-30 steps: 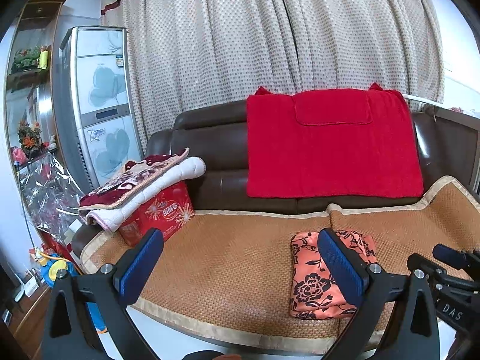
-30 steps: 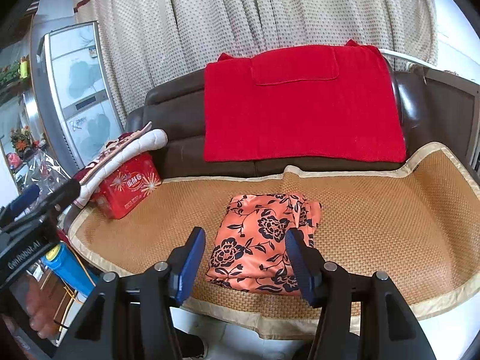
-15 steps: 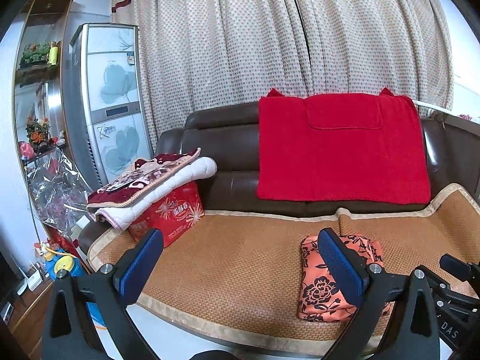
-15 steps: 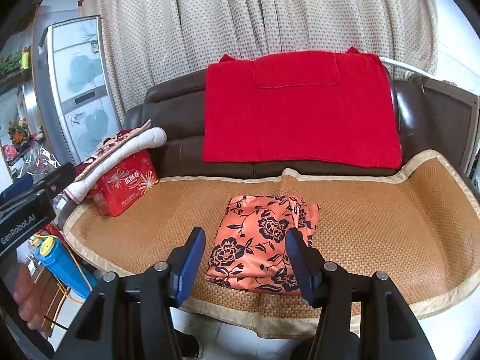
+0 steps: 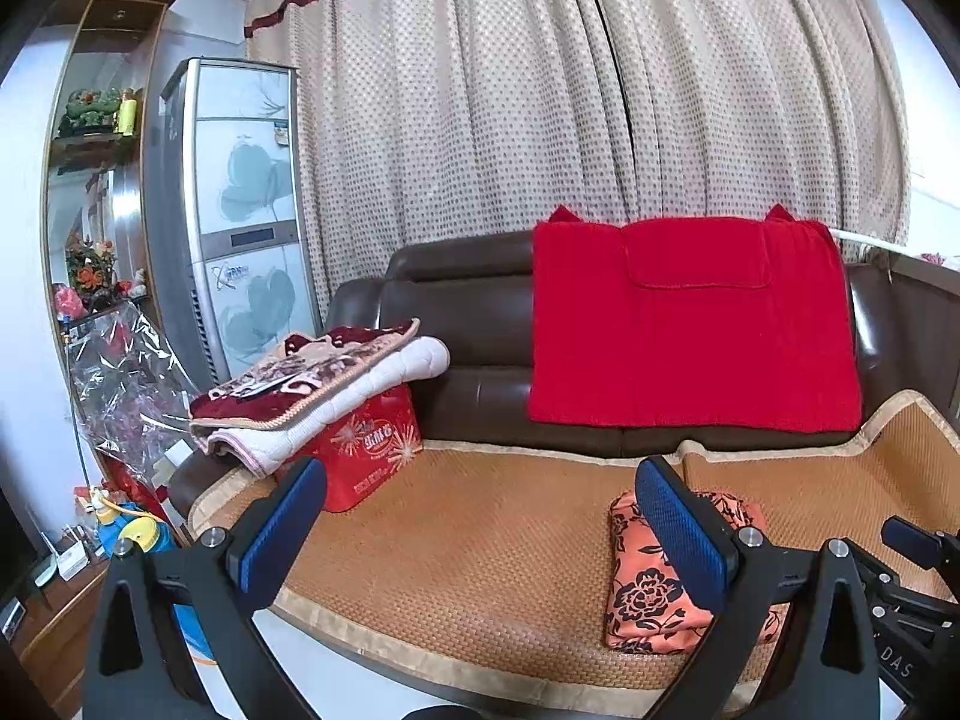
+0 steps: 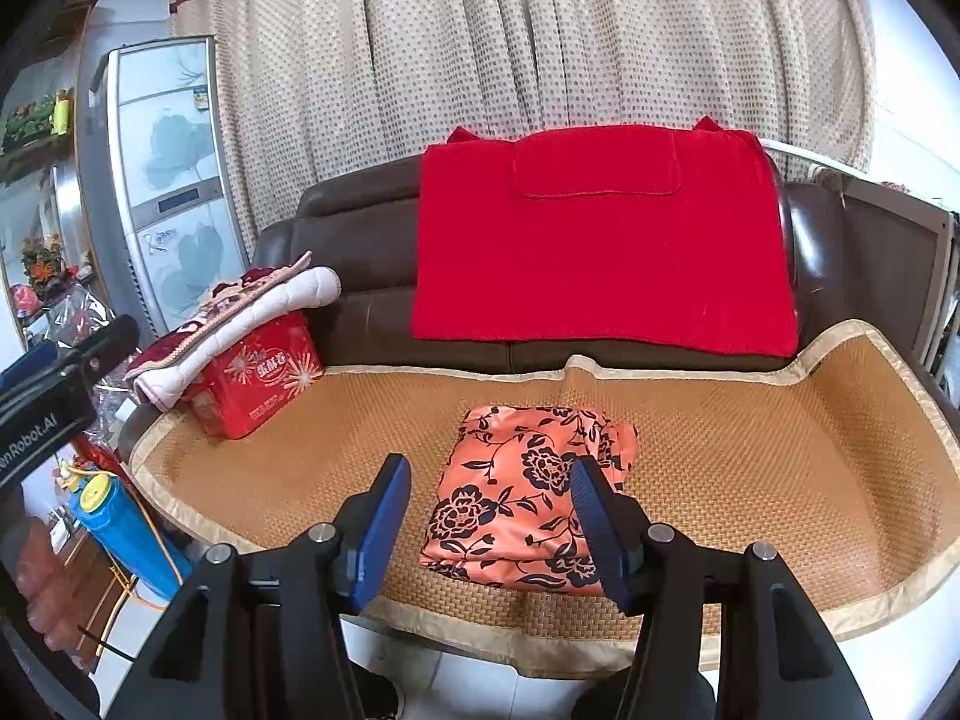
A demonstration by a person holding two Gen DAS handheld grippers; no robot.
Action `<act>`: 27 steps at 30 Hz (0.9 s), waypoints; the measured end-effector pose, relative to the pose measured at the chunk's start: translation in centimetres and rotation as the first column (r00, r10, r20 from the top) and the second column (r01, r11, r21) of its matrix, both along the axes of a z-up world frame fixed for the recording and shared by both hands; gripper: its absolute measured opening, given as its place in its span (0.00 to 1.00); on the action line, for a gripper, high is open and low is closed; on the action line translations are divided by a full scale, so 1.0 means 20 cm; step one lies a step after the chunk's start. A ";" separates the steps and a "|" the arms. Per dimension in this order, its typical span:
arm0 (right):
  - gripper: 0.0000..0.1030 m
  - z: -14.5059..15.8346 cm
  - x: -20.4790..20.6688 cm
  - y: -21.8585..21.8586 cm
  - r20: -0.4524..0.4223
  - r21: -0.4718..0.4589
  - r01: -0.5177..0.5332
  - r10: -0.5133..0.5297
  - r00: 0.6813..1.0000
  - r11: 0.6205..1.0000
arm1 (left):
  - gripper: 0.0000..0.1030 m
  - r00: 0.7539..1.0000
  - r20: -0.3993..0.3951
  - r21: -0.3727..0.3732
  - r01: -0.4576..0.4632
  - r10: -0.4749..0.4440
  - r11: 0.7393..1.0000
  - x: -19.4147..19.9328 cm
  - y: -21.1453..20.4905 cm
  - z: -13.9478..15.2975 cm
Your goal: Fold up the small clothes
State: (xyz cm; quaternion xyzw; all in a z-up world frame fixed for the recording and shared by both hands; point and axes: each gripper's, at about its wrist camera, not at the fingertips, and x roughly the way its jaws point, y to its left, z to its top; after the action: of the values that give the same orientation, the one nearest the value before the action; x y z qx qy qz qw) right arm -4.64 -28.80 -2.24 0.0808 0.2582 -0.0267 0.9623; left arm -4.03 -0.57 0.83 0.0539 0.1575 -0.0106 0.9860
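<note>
A folded orange garment with black flowers lies on the woven mat of the brown sofa; it also shows in the left wrist view, partly behind a finger. My right gripper is open and empty, held back from the sofa's front edge, facing the garment. My left gripper is open and empty, held to the left of the garment and back from the sofa.
A red towel hangs over the sofa back. A red box with a folded quilt on top stands at the sofa's left end. A tall cabinet unit and a blue bottle are at the left.
Both grippers have drawn back and tilted up a little, so the garment sits lower and smaller in both views. Both stay open and empty.
</note>
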 end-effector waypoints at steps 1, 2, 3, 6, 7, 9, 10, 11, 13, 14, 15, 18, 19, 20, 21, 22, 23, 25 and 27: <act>0.58 0.01 -0.01 0.01 0.001 -0.001 0.001 -0.001 1.000 1.000 | 0.99 1.000 0.004 -0.002 0.001 -0.001 1.000 -0.01 0.01 0.01; 0.58 0.01 -0.02 0.01 0.002 -0.001 0.001 -0.001 1.000 1.000 | 0.99 1.000 0.007 -0.003 0.000 0.000 1.000 -0.02 0.01 0.02; 0.58 0.02 -0.02 0.01 0.003 0.001 0.000 0.000 1.000 1.000 | 0.99 1.000 0.012 -0.005 0.000 0.001 1.000 -0.03 0.02 0.03; 0.58 0.04 -0.06 0.03 0.007 -0.001 -0.003 0.003 1.000 1.000 | 0.99 1.000 0.029 -0.007 -0.006 0.006 1.000 -0.08 0.04 0.06; 0.58 0.04 -0.07 0.03 0.008 -0.003 -0.002 0.002 1.000 1.000 | 0.99 0.999 0.032 -0.008 -0.007 0.007 1.000 -0.09 0.05 0.07; 0.58 0.05 -0.09 0.04 0.005 -0.004 -0.001 0.001 1.000 1.000 | 0.99 0.999 0.038 -0.009 -0.008 0.009 1.000 -0.11 0.06 0.08; 0.59 0.05 -0.10 0.05 0.001 -0.003 -0.003 0.003 1.000 1.000 | 0.99 0.999 0.040 -0.007 -0.008 0.008 1.000 -0.12 0.06 0.09; 0.59 0.05 -0.11 0.05 -0.001 -0.001 -0.004 0.004 1.000 1.000 | 0.99 0.999 0.042 -0.005 -0.008 0.008 1.000 -0.13 0.06 0.09; 0.59 0.05 -0.12 0.05 -0.002 0.002 -0.003 0.003 1.000 1.000 | 0.99 0.999 0.046 -0.003 -0.008 0.009 1.000 -0.15 0.07 0.09; 0.59 0.06 -0.13 0.05 -0.003 0.002 0.000 0.000 1.000 1.000 | 0.99 0.999 0.048 0.000 -0.009 0.009 1.000 -0.16 0.07 0.10; 0.59 0.06 -0.14 0.05 -0.003 0.003 0.001 -0.001 1.000 1.000 | 0.99 0.999 0.049 0.001 -0.010 0.010 1.000 -0.17 0.07 0.10; 0.59 0.07 -0.16 0.05 0.002 0.005 0.002 -0.002 1.000 1.000 | 0.99 0.999 0.049 -0.001 -0.008 0.008 1.000 -0.18 0.07 0.10; 0.59 0.08 -0.16 0.05 0.003 0.005 0.002 -0.002 1.000 1.000 | 0.99 0.999 0.048 -0.001 -0.007 0.007 1.000 -0.18 0.07 0.10; 0.60 0.08 -0.17 0.05 0.005 0.005 0.004 -0.004 1.000 1.000 | 0.99 0.999 0.046 0.000 -0.005 0.005 1.000 -0.18 0.07 0.11; 0.60 0.09 -0.17 0.05 0.005 0.006 0.004 -0.004 1.000 1.000 | 0.99 0.999 0.046 0.000 -0.003 0.003 1.000 -0.18 0.07 0.11; 0.60 0.09 -0.17 0.05 0.005 0.008 0.005 -0.005 1.000 1.000 | 0.99 0.999 0.045 0.001 -0.001 0.001 1.000 -0.18 0.07 0.11; 0.60 0.09 -0.17 0.05 0.004 0.009 0.006 -0.006 1.000 1.000 | 0.99 0.999 0.046 0.001 -0.001 0.001 1.000 -0.18 0.07 0.11; 0.61 0.09 -0.16 0.05 0.001 0.007 0.008 -0.008 1.000 1.000 | 0.99 0.999 0.044 0.001 -0.002 0.002 1.000 -0.17 0.07 0.11; 0.61 0.09 -0.14 0.05 -0.011 0.007 0.010 -0.010 1.000 1.000 | 0.99 0.999 0.037 0.006 -0.001 0.001 1.000 -0.15 0.07 0.10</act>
State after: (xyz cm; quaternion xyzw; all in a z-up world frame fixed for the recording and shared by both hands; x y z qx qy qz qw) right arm -7.38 -27.89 -0.35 0.0853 0.2629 -0.0312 0.9605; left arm -7.10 0.73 2.86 0.0571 0.1395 -0.0086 0.9885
